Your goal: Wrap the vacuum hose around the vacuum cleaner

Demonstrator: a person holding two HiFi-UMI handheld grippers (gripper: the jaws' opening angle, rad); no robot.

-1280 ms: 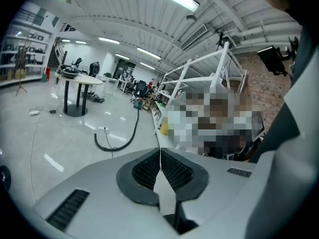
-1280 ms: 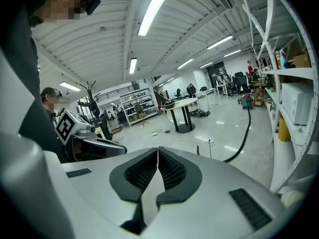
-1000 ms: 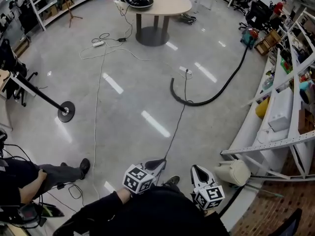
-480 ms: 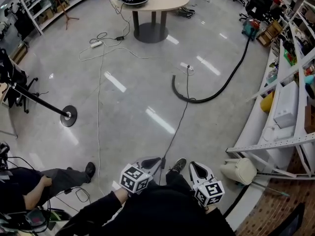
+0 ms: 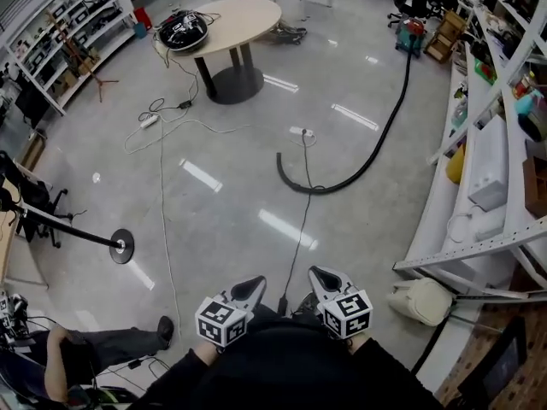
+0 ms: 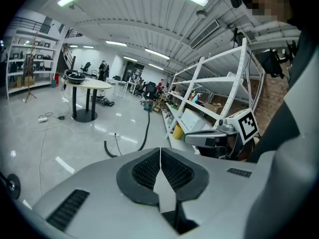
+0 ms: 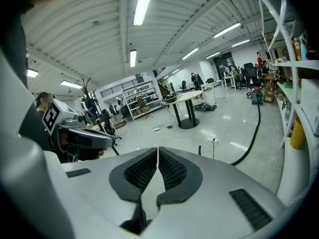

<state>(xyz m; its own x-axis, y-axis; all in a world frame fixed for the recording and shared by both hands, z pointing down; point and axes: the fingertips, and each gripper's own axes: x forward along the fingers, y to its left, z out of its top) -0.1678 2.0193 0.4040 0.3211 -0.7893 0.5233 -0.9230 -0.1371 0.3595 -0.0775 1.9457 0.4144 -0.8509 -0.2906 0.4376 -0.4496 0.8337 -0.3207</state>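
Well, storage shelves (image 5: pixel 73 32) line the left edge, and a stand's round base (image 5: pixel 121 246) rests on the glossy grey floor (image 5: pixel 222 229) below them. A white cable (image 5: pixel 162 203) trails down from near the oval table (image 5: pixel 231 15). Low in the middle, the left gripper (image 5: pixel 254 282) and right gripper (image 5: pixel 318 273) each have jaws pressed together on nothing. The black hose (image 5: pixel 376 150) lies curved on the floor, running to the vacuum cleaner (image 5: pixel 412 34) far off, beside white racks (image 5: pixel 496 143).

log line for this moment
left gripper: shut, empty | right gripper: shut, empty | vacuum hose: loose on floor, untouched | vacuum cleaner: at hose's far end
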